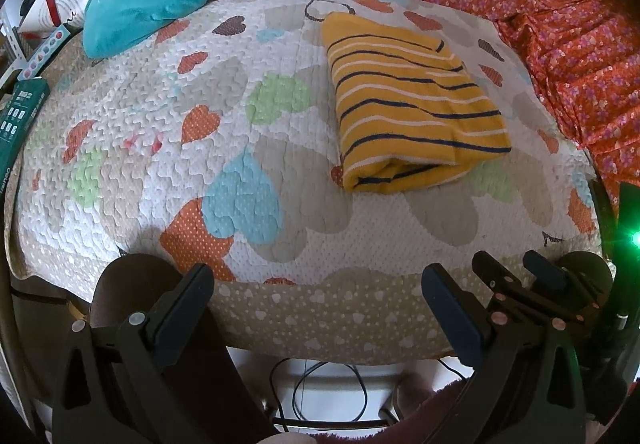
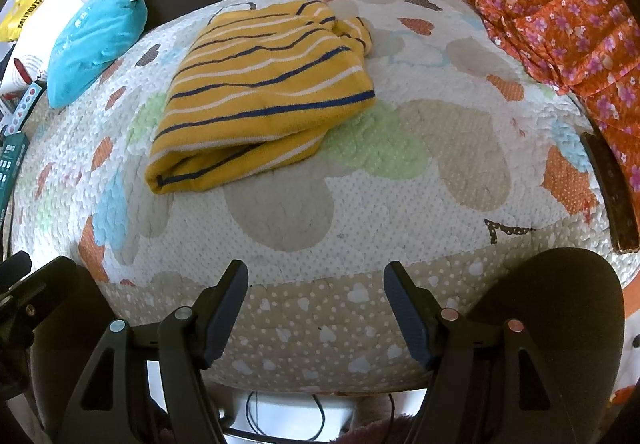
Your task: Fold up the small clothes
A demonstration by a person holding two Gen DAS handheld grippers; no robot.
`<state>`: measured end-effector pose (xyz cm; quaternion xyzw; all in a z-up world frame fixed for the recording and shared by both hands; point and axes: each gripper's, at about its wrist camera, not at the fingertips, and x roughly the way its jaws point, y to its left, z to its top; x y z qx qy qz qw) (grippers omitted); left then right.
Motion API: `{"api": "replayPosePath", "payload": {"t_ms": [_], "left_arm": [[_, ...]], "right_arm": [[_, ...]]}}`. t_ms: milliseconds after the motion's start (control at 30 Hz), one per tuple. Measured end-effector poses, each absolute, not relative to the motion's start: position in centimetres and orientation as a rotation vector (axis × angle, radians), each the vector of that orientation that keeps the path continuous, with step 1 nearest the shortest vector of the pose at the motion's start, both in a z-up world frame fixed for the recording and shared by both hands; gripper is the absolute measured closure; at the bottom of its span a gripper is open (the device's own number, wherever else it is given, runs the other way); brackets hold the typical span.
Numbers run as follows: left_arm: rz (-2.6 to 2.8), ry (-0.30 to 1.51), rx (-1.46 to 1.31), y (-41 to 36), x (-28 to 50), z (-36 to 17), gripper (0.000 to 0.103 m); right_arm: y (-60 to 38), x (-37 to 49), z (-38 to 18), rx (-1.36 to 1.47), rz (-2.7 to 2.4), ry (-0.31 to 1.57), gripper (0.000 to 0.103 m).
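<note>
My left tool and right tool both hang spread and empty. The striped top lies folded on the quilt, soft and light; I'd pinch its doubled near edge. Only my right view shows its bunched far corner.

Striped garment soft knit; quilted mat puckered cloth, probably cotton.

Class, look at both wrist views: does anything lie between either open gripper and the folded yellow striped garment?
Nothing visible does. Only bare heart-patterned quilt separates the right gripper and the left gripper from the yellow striped garment. The teal pillow sits off to the side.
</note>
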<state>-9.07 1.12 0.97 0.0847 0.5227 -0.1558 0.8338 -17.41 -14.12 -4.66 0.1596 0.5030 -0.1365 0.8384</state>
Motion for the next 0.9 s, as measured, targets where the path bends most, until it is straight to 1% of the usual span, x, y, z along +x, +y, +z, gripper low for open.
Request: {"api": "replayPosePath", "payload": {"t_ms": [900], "left_arm": [[-0.331,1.142,0.181,1.08,-9.05,0.42,0.0]], "right_arm": [[-13.72,-17.43,-4.73,0.32,-0.282,1.06,0.028]]}}
